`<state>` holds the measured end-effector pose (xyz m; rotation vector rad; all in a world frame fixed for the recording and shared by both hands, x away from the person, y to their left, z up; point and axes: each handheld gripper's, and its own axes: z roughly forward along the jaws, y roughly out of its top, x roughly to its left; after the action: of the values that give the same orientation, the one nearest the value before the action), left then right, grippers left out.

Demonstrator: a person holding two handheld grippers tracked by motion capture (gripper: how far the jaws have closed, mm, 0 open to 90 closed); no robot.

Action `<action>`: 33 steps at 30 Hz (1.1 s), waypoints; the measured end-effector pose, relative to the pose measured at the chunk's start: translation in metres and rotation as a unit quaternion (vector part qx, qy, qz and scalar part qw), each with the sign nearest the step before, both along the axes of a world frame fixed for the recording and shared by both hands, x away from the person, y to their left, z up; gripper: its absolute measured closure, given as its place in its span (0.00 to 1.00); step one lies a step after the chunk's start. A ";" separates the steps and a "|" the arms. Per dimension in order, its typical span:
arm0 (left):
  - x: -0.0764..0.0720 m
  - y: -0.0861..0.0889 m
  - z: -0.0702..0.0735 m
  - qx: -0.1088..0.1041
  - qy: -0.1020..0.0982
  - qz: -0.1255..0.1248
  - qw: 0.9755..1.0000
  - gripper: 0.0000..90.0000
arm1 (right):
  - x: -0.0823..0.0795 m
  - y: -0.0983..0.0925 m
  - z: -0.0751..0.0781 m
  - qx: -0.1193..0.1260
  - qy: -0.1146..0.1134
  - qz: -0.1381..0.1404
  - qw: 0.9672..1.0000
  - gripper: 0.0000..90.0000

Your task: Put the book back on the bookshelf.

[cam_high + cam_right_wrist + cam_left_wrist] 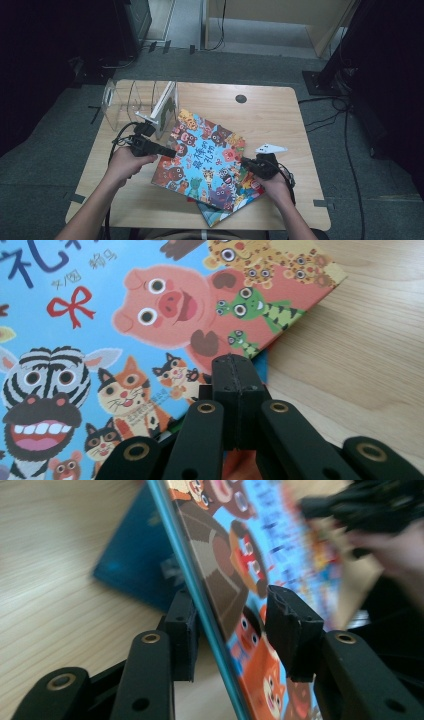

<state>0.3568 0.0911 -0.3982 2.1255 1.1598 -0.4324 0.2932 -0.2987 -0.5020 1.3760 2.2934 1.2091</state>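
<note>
The left gripper (pixel 170 151) is held with jaws partly apart; the right gripper (pixel 246 163), opposite it, is kept with jaws pressed together.

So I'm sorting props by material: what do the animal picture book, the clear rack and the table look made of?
Animal picture book: stiff glossy printed card, judging by its thin rigid edge. Clear rack: see-through plastic, probably acrylic, with upright dividers. Table: light wood grain, matte; solid or laminate can't be told.
</note>
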 end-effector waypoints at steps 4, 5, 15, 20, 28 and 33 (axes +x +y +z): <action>0.006 -0.010 0.022 0.003 -0.012 -0.004 1.000 0.70 | 0.000 0.006 0.000 -0.004 -0.004 0.010 1.000 1.00; 0.008 -0.013 0.026 0.007 -0.014 -0.006 1.000 0.70 | 0.001 0.006 0.000 0.000 -0.004 0.012 1.000 1.00; 0.022 -0.040 0.043 0.011 0.012 -0.047 0.999 0.78 | 0.001 0.017 -0.001 -0.007 -0.028 0.035 0.999 1.00; 0.028 -0.040 0.049 0.014 0.027 -0.044 0.999 0.81 | 0.003 0.020 -0.002 -0.011 -0.033 0.043 0.998 0.92; 0.041 -0.037 0.069 0.043 0.070 -0.052 0.995 0.87 | 0.003 0.015 0.002 -0.031 -0.042 0.057 0.997 0.81; 0.047 -0.028 0.079 0.049 0.074 -0.049 0.995 0.90 | 0.005 0.012 0.005 -0.032 -0.045 0.057 0.997 0.81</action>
<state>0.4038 0.0628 -0.3187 2.2751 1.1845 -0.5979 0.2979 -0.2871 -0.4973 1.1599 2.3546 1.1932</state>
